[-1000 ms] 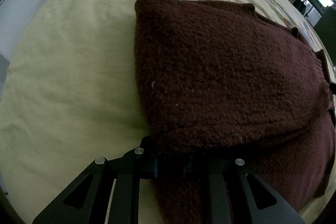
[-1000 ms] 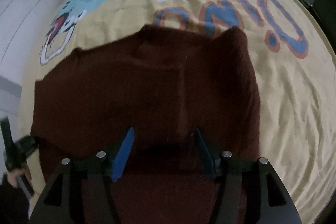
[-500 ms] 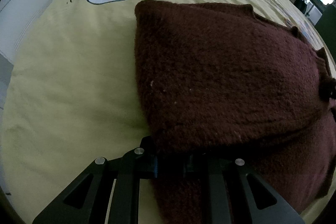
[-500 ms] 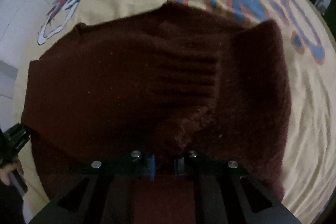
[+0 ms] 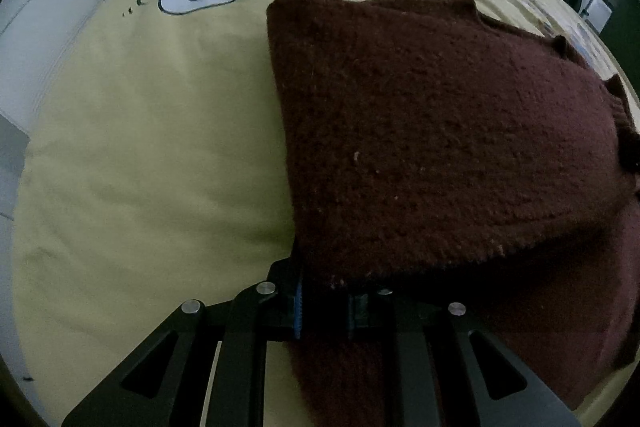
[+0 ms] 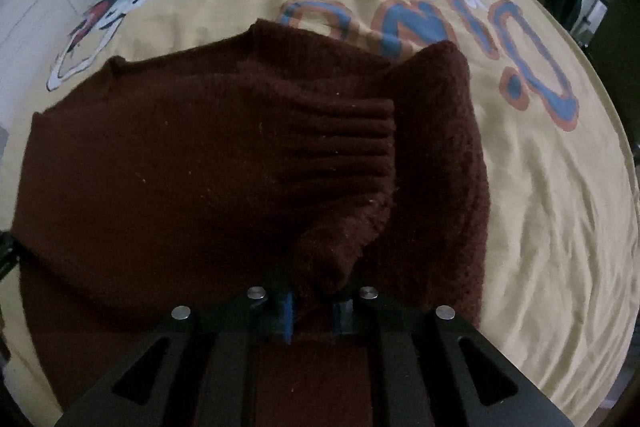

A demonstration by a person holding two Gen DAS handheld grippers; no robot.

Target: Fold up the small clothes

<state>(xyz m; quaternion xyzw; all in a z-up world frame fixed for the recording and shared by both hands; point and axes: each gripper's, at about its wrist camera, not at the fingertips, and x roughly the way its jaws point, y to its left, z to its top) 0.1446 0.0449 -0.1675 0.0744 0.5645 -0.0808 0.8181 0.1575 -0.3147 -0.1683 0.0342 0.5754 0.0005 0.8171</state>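
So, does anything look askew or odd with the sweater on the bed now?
Nothing looks damaged. The brown sweater lies partly folded on the yellow bedsheet, its ribbed cuff bunched on top. Left gripper and right gripper each pinch an edge.

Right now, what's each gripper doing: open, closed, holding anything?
Left gripper: closed on the near edge of the brown sweater.
Right gripper: jaws have just been closing; now pinched on a fold of the same sweater.

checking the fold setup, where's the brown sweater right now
The brown sweater lies on the yellow dinosaur-print bedsheet, its near edge pinched in both the left claw and the right claw.
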